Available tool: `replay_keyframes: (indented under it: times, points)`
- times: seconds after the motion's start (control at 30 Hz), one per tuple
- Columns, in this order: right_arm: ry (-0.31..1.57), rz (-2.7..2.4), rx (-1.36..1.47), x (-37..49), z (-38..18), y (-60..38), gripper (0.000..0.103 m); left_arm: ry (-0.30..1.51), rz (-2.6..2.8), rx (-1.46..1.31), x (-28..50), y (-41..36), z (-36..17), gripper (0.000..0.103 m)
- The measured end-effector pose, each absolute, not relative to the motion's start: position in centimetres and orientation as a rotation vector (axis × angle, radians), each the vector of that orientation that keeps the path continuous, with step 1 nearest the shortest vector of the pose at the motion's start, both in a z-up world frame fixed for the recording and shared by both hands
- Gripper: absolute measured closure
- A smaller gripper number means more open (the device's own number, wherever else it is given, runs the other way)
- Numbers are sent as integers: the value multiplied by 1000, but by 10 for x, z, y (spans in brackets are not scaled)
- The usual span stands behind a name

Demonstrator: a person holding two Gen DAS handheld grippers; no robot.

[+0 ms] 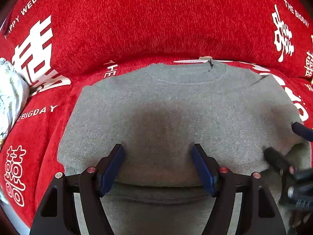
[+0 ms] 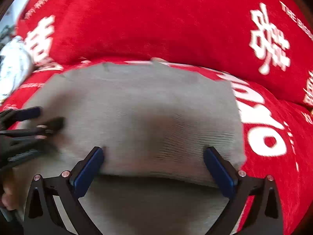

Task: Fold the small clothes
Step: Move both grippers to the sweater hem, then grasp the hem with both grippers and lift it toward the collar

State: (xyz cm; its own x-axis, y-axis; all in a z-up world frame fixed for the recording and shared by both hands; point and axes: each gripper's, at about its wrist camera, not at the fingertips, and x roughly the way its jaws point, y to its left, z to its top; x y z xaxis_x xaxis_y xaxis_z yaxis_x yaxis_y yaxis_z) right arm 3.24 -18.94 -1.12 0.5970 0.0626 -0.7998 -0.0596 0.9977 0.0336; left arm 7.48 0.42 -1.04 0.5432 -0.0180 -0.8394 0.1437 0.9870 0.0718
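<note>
Grey knit top [image 1: 176,107] lay flat on fuzzy red cover [image 1: 137,19].
Left gripper [image 1: 158,150] and right gripper [image 2: 153,152] hovered spread above its folded hem, blue pads pinching nothing.

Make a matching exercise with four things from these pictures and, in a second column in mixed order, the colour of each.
Things:
1. sweater
2. sofa cover
3. pads of the left tongs
4. bundle of cloth at the left edge

Colours:
A. red with white writing
B. white with a small green print
C. grey
D. blue

Pairs: 1-C, 2-A, 3-D, 4-B
</note>
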Motion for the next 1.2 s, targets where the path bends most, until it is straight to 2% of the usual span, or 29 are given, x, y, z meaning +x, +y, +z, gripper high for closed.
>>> replay_keyframes:
  times: [0.33,0.47,0.6,1.0,1.03,1.07,1.2]
  points:
    - [909,27,-10,6,7,-165,0,965,-117,101,56,16,-5,30]
    - [956,52,-20,-12,-8,-149,0,946,-123,120,35,18,-3,30]
    - [930,42,-31,-40,-16,-147,1,985,-146,115,6,22,-11,30]
    - [828,97,-103,-151,-21,-148,0,924,-176,180,-119,25,-14,29]
    - [835,110,-103,-158,-23,-149,0,929,-179,186,-124,27,-15,27]
    - [839,116,-125,-167,-25,-149,0,943,-174,196,-133,30,-17,16]
    - [855,149,-189,-196,-30,-151,0,1026,-194,157,-153,50,-19,13]
